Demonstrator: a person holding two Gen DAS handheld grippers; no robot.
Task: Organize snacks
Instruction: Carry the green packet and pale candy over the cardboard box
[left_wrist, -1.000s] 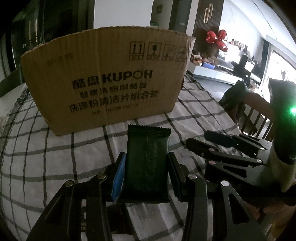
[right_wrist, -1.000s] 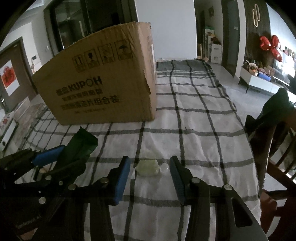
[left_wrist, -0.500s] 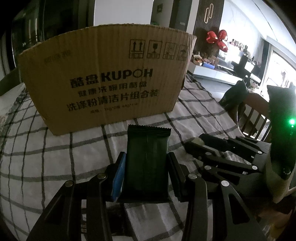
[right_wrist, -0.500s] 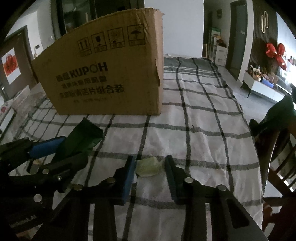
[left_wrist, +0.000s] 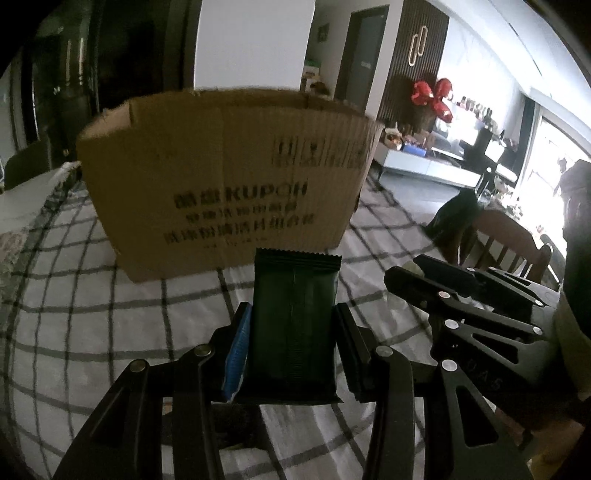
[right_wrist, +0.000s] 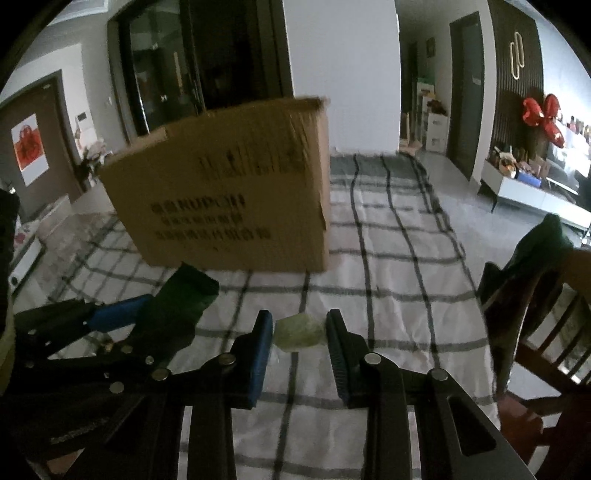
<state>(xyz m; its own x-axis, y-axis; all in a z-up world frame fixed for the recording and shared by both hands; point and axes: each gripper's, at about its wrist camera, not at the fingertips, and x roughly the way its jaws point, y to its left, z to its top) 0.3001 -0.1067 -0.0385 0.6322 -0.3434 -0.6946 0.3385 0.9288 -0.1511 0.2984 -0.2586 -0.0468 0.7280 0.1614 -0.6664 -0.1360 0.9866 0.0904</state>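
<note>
My left gripper (left_wrist: 293, 314) is shut on a dark green snack packet (left_wrist: 293, 317) and holds it upright above the checked tablecloth, in front of the cardboard box (left_wrist: 229, 184). The packet (right_wrist: 184, 295) and left gripper (right_wrist: 122, 317) also show at the left of the right wrist view. My right gripper (right_wrist: 300, 325) is shut on a small pale green wrapped snack (right_wrist: 299, 330), lifted off the cloth. The right gripper (left_wrist: 424, 273) shows at the right of the left wrist view. The box (right_wrist: 229, 199) stands open-topped behind both grippers.
A checked cloth (right_wrist: 388, 280) covers the long table. A wooden chair (right_wrist: 546, 314) with dark clothing stands at the table's right edge. A small dark item (left_wrist: 236, 432) lies on the cloth under my left gripper.
Both grippers have risen with their snacks, so the box looks lower and its top edge shows. The right gripper closed on the pale green snack and lifted it.
</note>
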